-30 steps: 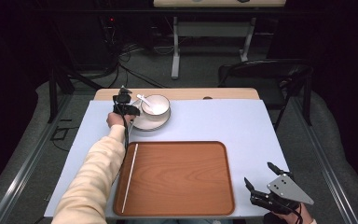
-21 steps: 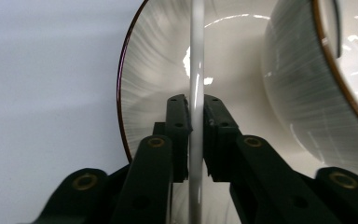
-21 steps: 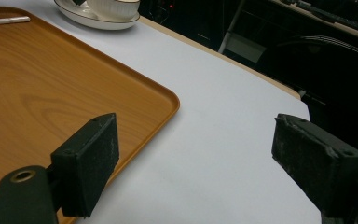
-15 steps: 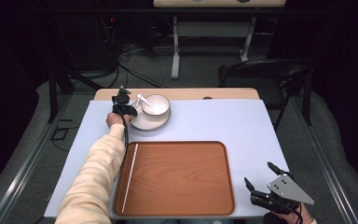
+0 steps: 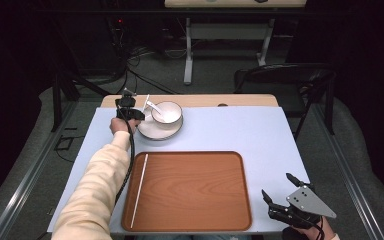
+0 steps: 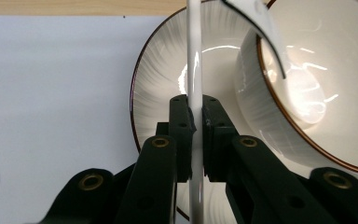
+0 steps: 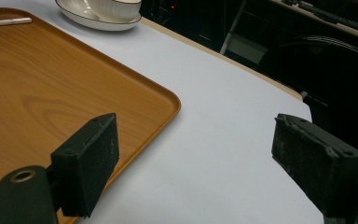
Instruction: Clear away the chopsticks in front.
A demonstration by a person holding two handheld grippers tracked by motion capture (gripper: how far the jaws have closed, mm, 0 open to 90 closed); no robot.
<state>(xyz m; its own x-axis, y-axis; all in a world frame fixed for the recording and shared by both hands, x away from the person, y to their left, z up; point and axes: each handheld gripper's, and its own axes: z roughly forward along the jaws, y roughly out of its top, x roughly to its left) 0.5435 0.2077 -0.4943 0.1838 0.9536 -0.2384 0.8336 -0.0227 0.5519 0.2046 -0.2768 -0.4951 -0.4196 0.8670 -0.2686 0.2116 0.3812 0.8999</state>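
— Gripping the white chopstick (image 6: 194, 56) tight in our left gripper (image 6: 195, 122), at the plate's (image 6: 161, 93) nine o'clock rim, beside the bowl (image 6: 326, 88).
— Next we carry it to the tray (image 5: 190, 190); right gripper (image 7: 196, 163) hangs open.

Dim dark room, grey carpeted floor (image 5: 40, 165), black cables (image 5: 130, 65) trailing beyond the table, white metal-legged desk (image 5: 190, 45) at the back, black chair (image 5: 285, 80) far right, pale blue tabletop (image 5: 260, 140) brightly lit

Left tool (image 6: 195, 122) jaws clamped tight, arm outstretched, right tool (image 7: 209, 163) jaws spread wide
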